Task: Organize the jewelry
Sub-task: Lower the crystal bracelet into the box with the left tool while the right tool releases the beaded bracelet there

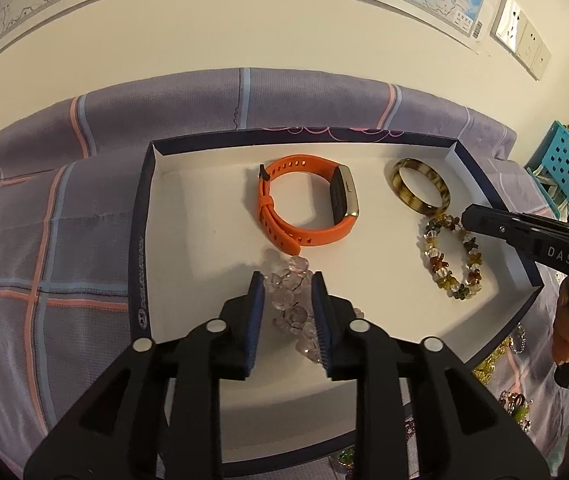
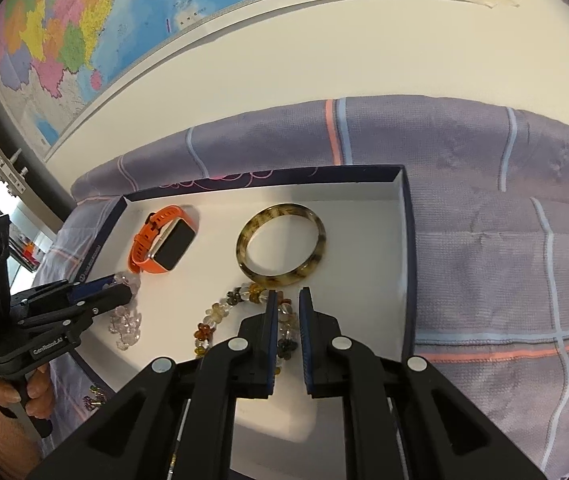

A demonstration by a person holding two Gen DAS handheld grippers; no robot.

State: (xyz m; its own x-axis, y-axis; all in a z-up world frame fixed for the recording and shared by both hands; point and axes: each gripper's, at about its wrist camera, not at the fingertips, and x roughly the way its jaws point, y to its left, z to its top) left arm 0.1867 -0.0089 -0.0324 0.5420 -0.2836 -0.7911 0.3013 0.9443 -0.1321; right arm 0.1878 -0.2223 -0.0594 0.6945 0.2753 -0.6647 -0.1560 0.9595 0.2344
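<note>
A shallow box lid (image 1: pixel 142 216) with dark navy walls and a white floor lies on a purple plaid cloth (image 1: pixel 44 240) with pink and pale blue stripes, against a cream wall that carries a coloured map (image 2: pixel 64 40) and a bank of wall sockets (image 1: pixel 520 32). The far half of the floor is bare behind the orange smartwatch (image 1: pixel 304 204) and the tortoiseshell bangle (image 1: pixel 420 186), and the near left corner is also free. Loose trinkets lie on the cloth outside the near right wall.

The left gripper (image 1: pixel 286 280) stands partly open, its blue pads either side of the clear crystal bead bracelet (image 1: pixel 288 304) lying on the floor, without pressing on it as far as can be seen. The right gripper (image 2: pixel 286 296) has its jaws narrowly parted over the multicoloured bead bracelet (image 1: pixel 452 256), which rests just beside the bangle; whether the pads pinch the beads cannot be told.

Readable writing: "DAS" on the right gripper's side and "GenRobot.AI" on the left one. The small white print on the lid wall is too small to read.
</note>
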